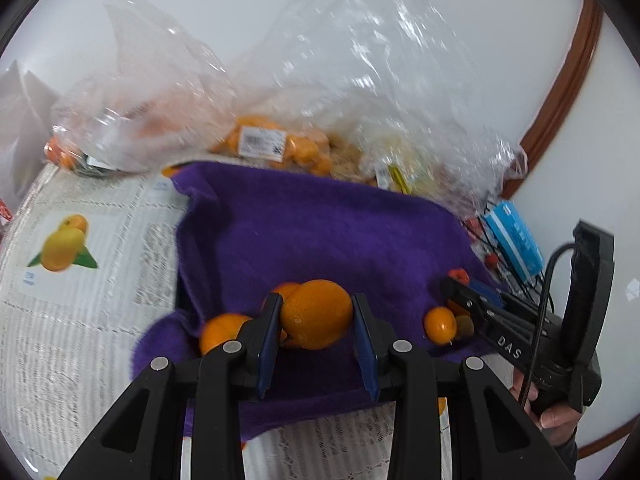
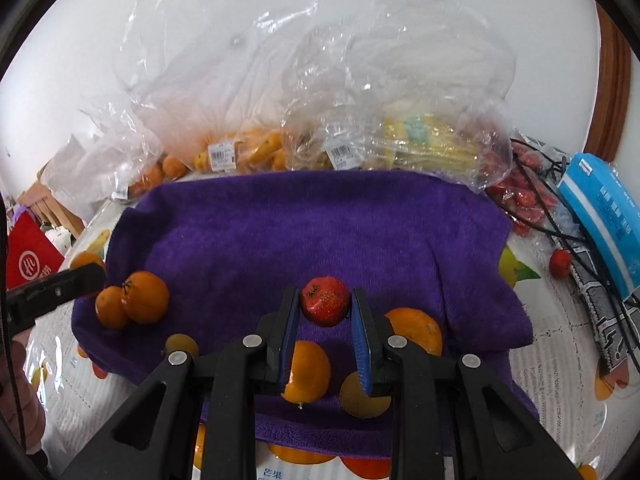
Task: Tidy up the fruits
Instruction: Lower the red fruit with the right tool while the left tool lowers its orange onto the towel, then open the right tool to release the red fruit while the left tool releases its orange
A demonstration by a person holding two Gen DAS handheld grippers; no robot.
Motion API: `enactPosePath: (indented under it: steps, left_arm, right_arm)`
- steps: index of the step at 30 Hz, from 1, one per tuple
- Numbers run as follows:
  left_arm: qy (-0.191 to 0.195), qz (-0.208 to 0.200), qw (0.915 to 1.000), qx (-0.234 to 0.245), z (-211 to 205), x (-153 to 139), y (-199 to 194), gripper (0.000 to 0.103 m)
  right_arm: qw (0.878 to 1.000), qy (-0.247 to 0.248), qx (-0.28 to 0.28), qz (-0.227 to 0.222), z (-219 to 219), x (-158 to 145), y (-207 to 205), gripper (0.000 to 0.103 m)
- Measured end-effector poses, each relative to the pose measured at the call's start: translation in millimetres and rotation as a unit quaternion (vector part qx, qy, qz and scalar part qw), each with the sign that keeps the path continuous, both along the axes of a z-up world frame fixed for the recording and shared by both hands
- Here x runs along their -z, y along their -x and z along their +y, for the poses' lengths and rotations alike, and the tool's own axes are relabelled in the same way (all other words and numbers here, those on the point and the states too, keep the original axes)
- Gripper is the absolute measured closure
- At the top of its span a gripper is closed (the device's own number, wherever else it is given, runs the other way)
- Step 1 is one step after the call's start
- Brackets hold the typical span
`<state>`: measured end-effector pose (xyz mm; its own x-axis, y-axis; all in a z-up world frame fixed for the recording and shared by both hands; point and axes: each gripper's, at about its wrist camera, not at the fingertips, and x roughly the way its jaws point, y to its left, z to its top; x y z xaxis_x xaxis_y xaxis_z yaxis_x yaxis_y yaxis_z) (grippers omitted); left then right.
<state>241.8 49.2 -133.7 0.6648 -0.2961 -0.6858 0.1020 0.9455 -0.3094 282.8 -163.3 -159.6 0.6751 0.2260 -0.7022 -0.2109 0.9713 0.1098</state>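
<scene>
With the left gripper (image 1: 316, 316) fingers pinching a round orange fruit (image 1: 316, 314) and the right gripper (image 2: 325, 306) fingers pinching a small speckled red fruit (image 2: 325, 306), lower both gently onto bare patches of the purple plush towel (image 2: 312, 224), clear of fruit lying there, before releasing.

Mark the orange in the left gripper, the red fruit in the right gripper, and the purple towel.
orange (image 1: 316, 314), left wrist view, middle of its peel.
red fruit (image 2: 325, 306), right wrist view, centre of its speckled skin.
purple towel (image 2: 304, 224), right wrist view, bare middle.

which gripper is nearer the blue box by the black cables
Right. The right gripper, shut on a red fruit, is over the purple towel's side towards the blue box; the left gripper works the far side.
</scene>
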Motion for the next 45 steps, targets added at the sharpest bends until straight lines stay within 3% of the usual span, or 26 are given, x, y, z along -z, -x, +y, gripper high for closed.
enactPosePath:
  steps: [7, 26, 35, 38, 45]
  left_arm:
    - [-0.016, 0.01, 0.9998, 0.008, -11, 8, -1, 0.07]
    - [-0.017, 0.037, 0.999, 0.019, -14, 18, 6, 0.07]
    - [-0.035, 0.029, 0.9989, 0.01, -12, 5, 24, 0.067]
    - [-0.046, 0.021, 0.9987, 0.008, -13, -3, 34, 0.066]
    - [-0.049, 0.014, 0.9987, 0.007, -23, -10, 56, 0.066]
  right_arm:
    - [1.0, -0.003, 0.005, 0.007, -4, 5, -1, 0.078]
    - [1.0, 0.005, 0.0, 0.005, -1, 10, 1, 0.077]
    - [1.0, -0.003, -0.004, -0.01, -4, -5, 13, 0.077]
    - [1.0, 0.001, -0.004, -0.02, -8, -17, 24, 0.066]
    - [0.999, 0.013, 0.017, -0.047, -40, -37, 65, 0.056]
